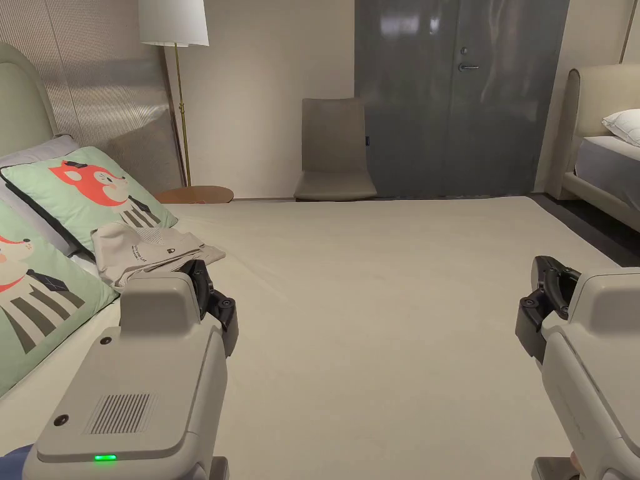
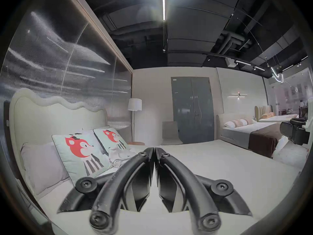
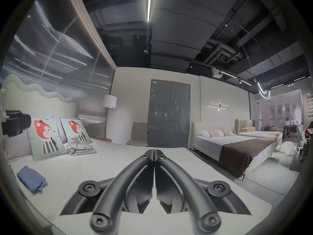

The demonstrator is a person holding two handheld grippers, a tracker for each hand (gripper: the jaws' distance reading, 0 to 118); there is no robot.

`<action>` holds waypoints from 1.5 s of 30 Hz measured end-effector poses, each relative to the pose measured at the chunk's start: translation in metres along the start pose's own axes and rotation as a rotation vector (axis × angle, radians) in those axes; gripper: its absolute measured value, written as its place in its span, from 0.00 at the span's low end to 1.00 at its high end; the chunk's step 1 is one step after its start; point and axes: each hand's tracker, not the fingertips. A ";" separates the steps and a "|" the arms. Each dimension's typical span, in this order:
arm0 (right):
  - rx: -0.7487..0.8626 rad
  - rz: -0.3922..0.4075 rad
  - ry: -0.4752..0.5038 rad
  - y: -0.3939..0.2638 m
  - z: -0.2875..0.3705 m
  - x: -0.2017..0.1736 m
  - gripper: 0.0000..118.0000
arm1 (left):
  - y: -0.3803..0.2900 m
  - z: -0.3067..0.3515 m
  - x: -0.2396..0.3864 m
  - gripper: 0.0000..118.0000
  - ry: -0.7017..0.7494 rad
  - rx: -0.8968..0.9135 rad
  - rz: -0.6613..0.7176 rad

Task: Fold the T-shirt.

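Both grippers hover above the bed (image 1: 387, 300), well apart, nothing held in either. Left gripper (image 2: 154, 151) in its own view has the two black jaws pressed together tip to tip, no cloth between them; in the head view its grey body sits low at the near left with a green light lit on the housing. Right gripper (image 3: 154, 153) likewise has its jaws closed against each other, empty; in the head view it is at the near right edge, partly cut off. The T-shirt (image 1: 153, 250), pale beige with small dark print, lies in a folded, slightly rumpled pile on the far left of the bed, touching the lower edge of a green fox cushion (image 1: 94, 187) and just beyond the left gripper's jaws. The right gripper view shows the same pile (image 3: 80, 147) against the cushions, with layered edges on its near side. A second fox cushion (image 1: 31, 294) leans nearer on the left, a plain grey pillow behind it. A folded blue garment (image 3: 32, 178) lies on the near left part of the bed, apart from the beige pile. The middle and right of the sheet are smooth. Beyond the bed: floor lamp (image 1: 175, 25) at far left, small round wooden table (image 1: 197, 194) under it, beige chair (image 1: 334, 153) against the wall, dark grey double door (image 1: 462, 94), second bed (image 1: 600, 162) at far right.
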 end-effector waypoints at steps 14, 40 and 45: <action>-0.002 -0.009 0.002 -0.001 0.003 -0.001 0.01 | -0.003 0.003 0.001 0.00 -0.005 -0.012 -0.008; 0.041 -0.009 0.019 0.004 0.008 0.000 1.00 | -0.003 0.012 0.001 0.94 -0.015 0.003 0.039; 0.015 -0.006 0.040 0.005 0.006 -0.001 1.00 | -0.002 0.014 0.001 0.94 -0.024 0.007 0.040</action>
